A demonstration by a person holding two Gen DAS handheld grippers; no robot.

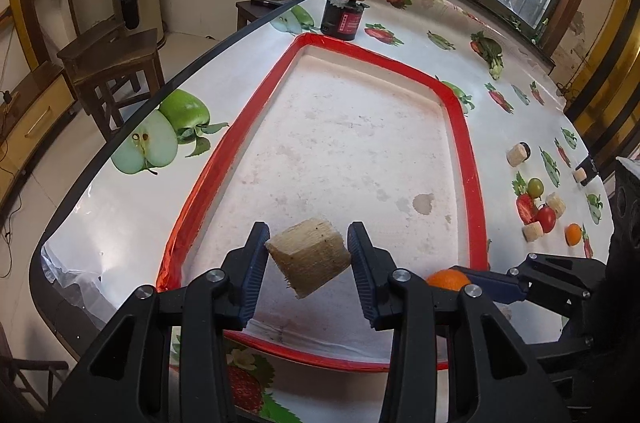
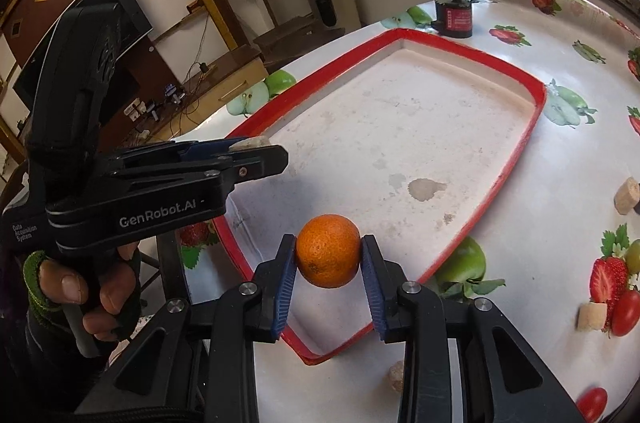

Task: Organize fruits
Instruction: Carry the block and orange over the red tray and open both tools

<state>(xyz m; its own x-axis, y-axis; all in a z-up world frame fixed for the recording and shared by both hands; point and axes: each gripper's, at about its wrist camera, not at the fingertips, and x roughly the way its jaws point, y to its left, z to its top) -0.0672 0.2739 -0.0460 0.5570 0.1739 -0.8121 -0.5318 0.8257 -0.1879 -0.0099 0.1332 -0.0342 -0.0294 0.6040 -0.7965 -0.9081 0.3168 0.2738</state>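
While the left gripper (image 1: 309, 255) clamps a sugarcane chunk (image 1: 310, 255) and the right gripper (image 2: 329, 257) an orange (image 2: 328, 250) – both above the red-rimmed tray (image 1: 464, 127) beneath the fingers – lowering and releasing seem next.

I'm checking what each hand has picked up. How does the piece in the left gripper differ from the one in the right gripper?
The left gripper holds a pale tan, rough, fibrous chunk with flat cut faces; the right gripper holds a bright orange fruit, round with dimpled peel. The chunk sits tilted, a corner pointing down; the orange has no such edges. Both are clamped between blue pads above the red-rimmed tray.
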